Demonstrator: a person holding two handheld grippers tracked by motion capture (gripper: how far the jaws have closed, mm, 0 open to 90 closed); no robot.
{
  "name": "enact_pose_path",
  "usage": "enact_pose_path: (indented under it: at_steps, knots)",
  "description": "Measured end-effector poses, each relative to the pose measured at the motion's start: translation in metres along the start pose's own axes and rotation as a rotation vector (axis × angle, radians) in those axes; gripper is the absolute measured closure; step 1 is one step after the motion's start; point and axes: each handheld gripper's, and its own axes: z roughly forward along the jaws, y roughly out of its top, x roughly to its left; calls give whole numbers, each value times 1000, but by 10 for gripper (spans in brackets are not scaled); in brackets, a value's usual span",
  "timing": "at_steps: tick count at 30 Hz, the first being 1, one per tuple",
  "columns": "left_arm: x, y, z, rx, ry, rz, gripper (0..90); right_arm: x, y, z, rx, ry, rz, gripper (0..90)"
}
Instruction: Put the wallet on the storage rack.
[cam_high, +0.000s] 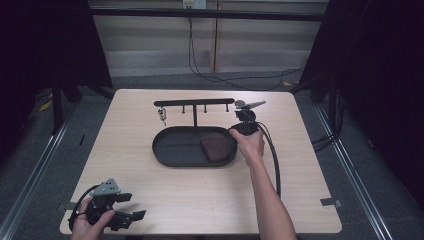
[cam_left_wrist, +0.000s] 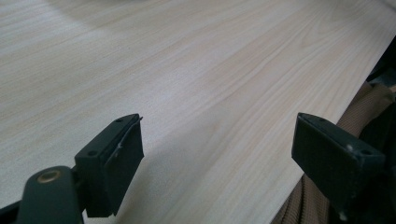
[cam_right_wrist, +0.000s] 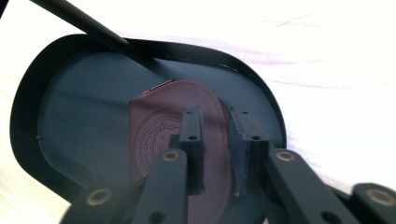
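On the bench a black oval tray sits just past the middle, and a dark red leather pouch lies flat in the tray's 3 o'clock end. In the right gripper view the pouch shows a round embossed stamp and a stitched, rounded edge, with the tray floor bare around it.

The right gripper is held at the tray's 2 o'clock rim, the right hand wrapped round its body, the cable trailing back toward 6 o'clock along the forearm. Seen from its own camera, the right gripper points down over the pouch. Its fingers stand a narrow gap apart with nothing pinched; the pouch lies beneath them, and whether the tips touch it I cannot tell.

A black rack with small pegs stands at the tray's 12 o'clock side on a thin post, and a key hangs from the peg at its 9 o'clock end. The post crosses the upper corner of the right gripper view.

The left gripper rests at the bench's 7 o'clock corner in the left hand. In its own view the left gripper has its fingers spread wide over bare wood near the bench edge, holding nothing.
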Motion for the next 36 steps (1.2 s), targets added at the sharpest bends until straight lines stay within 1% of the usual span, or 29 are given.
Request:
enact_pose_path:
  at_steps: [2,5,7,8,10,11,16,17,21,23,26,29,31,33,36]
  knots:
    - [0,0,0,2,0,2,165,1,0,-2,-8,0,-4,694]
    - [0,0,0,0,0,0,165,0,-1,-6,-19,5,-10,609]
    - [0,0,0,-1,-4,-1,164,0,-1,-9,-25,22,-9,500]
    - [1,0,0,-2,-3,-3,165,0,-2,-11,-28,21,-13,457]
    - [1,0,0,-1,-1,-4,164,0,-5,-14,-35,20,-38,404]
    - [1,0,0,-3,3,-6,164,1,-6,-16,-38,18,-44,367]
    - [1,0,1,-3,5,-6,165,3,-8,-27,-54,16,-67,270]
    - [1,0,1,-2,6,-7,165,3,-9,-29,-59,17,-77,261]
    - [2,0,0,-8,10,-14,164,4,-11,-38,-81,20,-88,206]
    - [2,0,0,-8,10,-14,165,4,-13,-42,-100,36,-107,180]
    - [3,1,0,-7,11,-18,165,5,-17,-47,-125,48,-109,152]
    - [3,1,0,-6,11,-18,164,4,-22,-50,-135,34,-113,148]
    - [3,1,0,-6,12,-19,165,4,-24,-51,-136,38,-114,147]
    - [4,0,0,-6,14,-23,165,3,-28,-54,-129,23,-119,148]
    - [4,-1,-2,-10,15,-26,164,1,-36,-56,-130,21,-127,149]
